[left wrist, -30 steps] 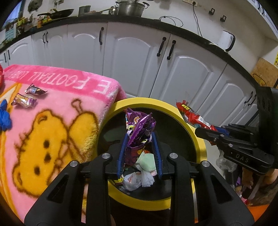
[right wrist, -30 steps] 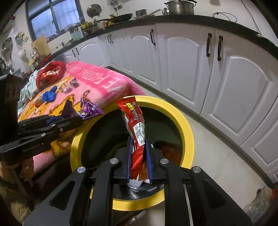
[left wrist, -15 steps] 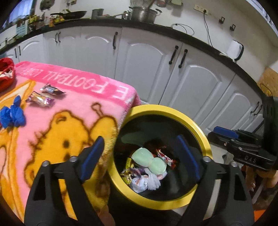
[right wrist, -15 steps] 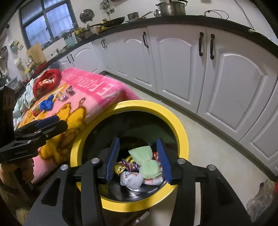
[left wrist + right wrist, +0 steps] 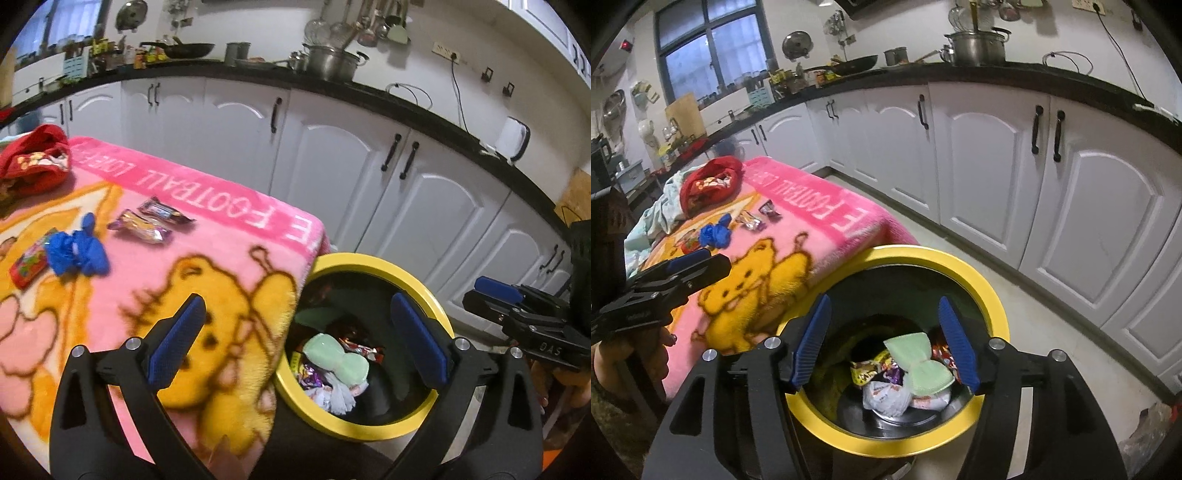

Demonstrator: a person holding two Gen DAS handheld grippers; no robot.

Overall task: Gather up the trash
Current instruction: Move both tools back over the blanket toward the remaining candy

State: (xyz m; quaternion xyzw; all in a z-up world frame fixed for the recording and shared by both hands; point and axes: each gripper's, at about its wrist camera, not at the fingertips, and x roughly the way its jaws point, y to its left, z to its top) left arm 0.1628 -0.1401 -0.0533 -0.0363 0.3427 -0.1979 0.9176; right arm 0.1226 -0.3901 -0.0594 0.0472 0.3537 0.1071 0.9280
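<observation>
A yellow-rimmed bin (image 5: 439, 306) (image 5: 990, 295) stands beside the pink blanket (image 5: 207, 258) (image 5: 820, 221) and holds several wrappers and a pale green cloth (image 5: 336, 356) (image 5: 918, 360). My left gripper (image 5: 295, 339) hangs over the blanket's corner and the bin's left rim, its jaws opening wide with nothing between them. Over the bin, my right gripper (image 5: 884, 339) is also opening and empty. On the blanket lie two snack wrappers (image 5: 147, 221) (image 5: 755, 218), a blue crumpled piece (image 5: 79, 247) (image 5: 714, 232) and a red packet (image 5: 27, 264).
A red cloth bag (image 5: 33, 162) (image 5: 709, 182) sits at the blanket's far end. White kitchen cabinets (image 5: 406, 192) under a dark counter curve behind the bin. The right gripper (image 5: 524, 314) shows at the left view's right edge, the left gripper (image 5: 665, 284) at the right view's left edge.
Both grippers opened: the purple wrapper left the left one and the red wrapper left the right one, and both now lie in the bin. The left gripper swung toward the blanket; both rose.
</observation>
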